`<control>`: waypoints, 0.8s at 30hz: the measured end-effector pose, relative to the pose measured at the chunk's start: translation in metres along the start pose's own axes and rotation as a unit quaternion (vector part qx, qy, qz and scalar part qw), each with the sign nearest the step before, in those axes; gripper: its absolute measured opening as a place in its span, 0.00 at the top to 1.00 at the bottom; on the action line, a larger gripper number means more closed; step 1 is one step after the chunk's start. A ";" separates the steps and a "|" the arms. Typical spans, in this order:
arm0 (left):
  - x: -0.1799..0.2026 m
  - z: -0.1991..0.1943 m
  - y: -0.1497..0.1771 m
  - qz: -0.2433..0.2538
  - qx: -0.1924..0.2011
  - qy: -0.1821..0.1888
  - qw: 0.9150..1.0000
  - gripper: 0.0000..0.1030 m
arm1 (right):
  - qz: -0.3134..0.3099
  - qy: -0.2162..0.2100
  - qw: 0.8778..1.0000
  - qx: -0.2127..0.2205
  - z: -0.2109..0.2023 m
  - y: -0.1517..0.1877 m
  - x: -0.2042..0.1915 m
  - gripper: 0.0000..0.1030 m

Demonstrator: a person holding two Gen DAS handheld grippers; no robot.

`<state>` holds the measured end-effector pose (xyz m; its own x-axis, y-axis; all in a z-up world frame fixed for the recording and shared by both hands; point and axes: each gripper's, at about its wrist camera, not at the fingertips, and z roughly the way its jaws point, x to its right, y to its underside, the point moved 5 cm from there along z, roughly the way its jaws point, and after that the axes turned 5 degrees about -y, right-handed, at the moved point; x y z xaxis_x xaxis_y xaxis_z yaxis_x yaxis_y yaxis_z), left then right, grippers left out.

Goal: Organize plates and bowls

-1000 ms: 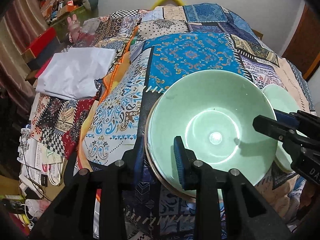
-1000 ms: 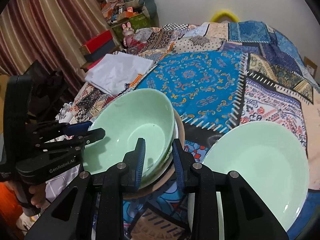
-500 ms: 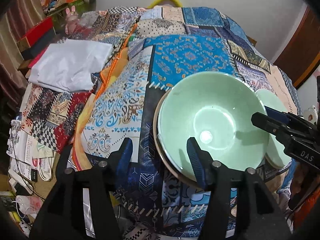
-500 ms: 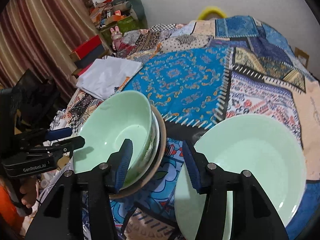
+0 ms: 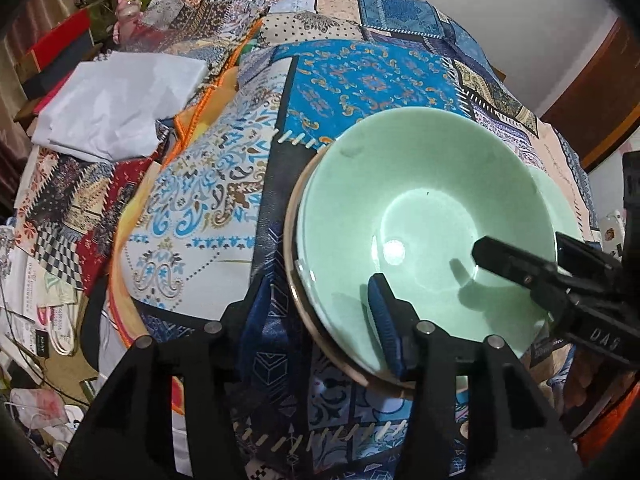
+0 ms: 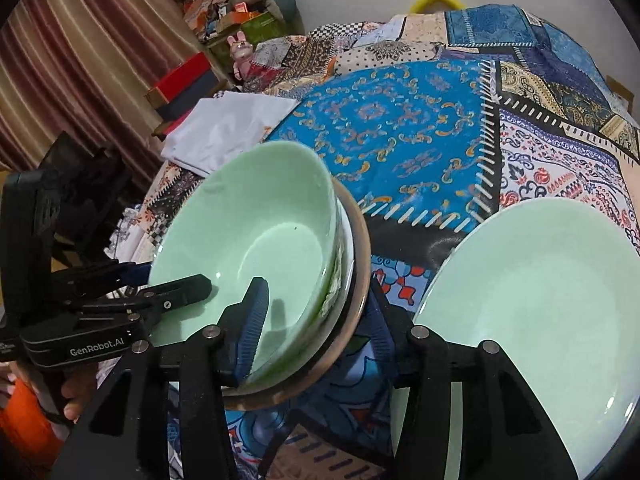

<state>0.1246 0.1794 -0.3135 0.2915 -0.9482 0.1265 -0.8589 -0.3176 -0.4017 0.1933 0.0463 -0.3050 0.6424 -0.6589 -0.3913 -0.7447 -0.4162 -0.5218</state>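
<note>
The green bowl [image 5: 424,216] sits nested on a stack of dishes with a brown-rimmed plate [image 6: 358,248] on my patchwork cloth [image 6: 400,128]. My left gripper [image 5: 320,320] and right gripper [image 6: 316,316] each straddle its rim, jaws just closing a little, not yet pressing. A green plate [image 6: 536,300] lies beside.

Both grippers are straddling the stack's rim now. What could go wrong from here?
1. The green bowl sits tilted on the stacked plates; the left gripper and right gripper, jaws just closing a little, each straddle the rim with pads not pressing. Uneven closing could tip or slide it.
2. The patchwork cloth looks soft, so the stack may shift.
3. The green plate lies close beside the right gripper and could get knocked.
</note>
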 end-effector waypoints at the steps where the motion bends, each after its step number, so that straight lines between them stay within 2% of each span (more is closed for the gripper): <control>1: 0.001 0.002 0.000 -0.001 -0.002 0.002 1.000 0.52 | 0.000 0.000 1.000 -0.002 0.001 0.001 -0.001 0.56; 4: 0.005 0.003 0.001 0.008 0.001 0.007 1.000 0.56 | 0.006 -0.002 1.000 -0.005 0.004 0.002 0.000 0.56; 6: 0.010 0.002 0.002 0.014 0.001 0.014 1.000 0.62 | 0.007 -0.002 1.000 -0.005 0.005 0.002 -0.001 0.56; 10: 0.015 0.000 0.003 0.019 0.014 -0.004 1.000 0.62 | 0.008 0.008 1.000 0.004 0.005 0.003 0.000 0.60; 14: 0.015 -0.002 0.002 0.017 0.015 -0.004 1.000 0.62 | 0.025 0.005 1.000 0.008 0.004 0.000 0.005 0.66; 24: 0.022 -0.012 -0.003 0.020 0.024 -0.023 0.999 0.62 | 0.041 0.008 0.999 0.013 -0.001 -0.002 0.007 0.68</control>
<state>0.1279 0.1594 -0.2985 0.2768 -0.9585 0.0688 -0.8490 -0.2775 -0.4497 0.1995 0.0418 -0.3066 0.5761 -0.6998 -0.4223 -0.7900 -0.3441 -0.5074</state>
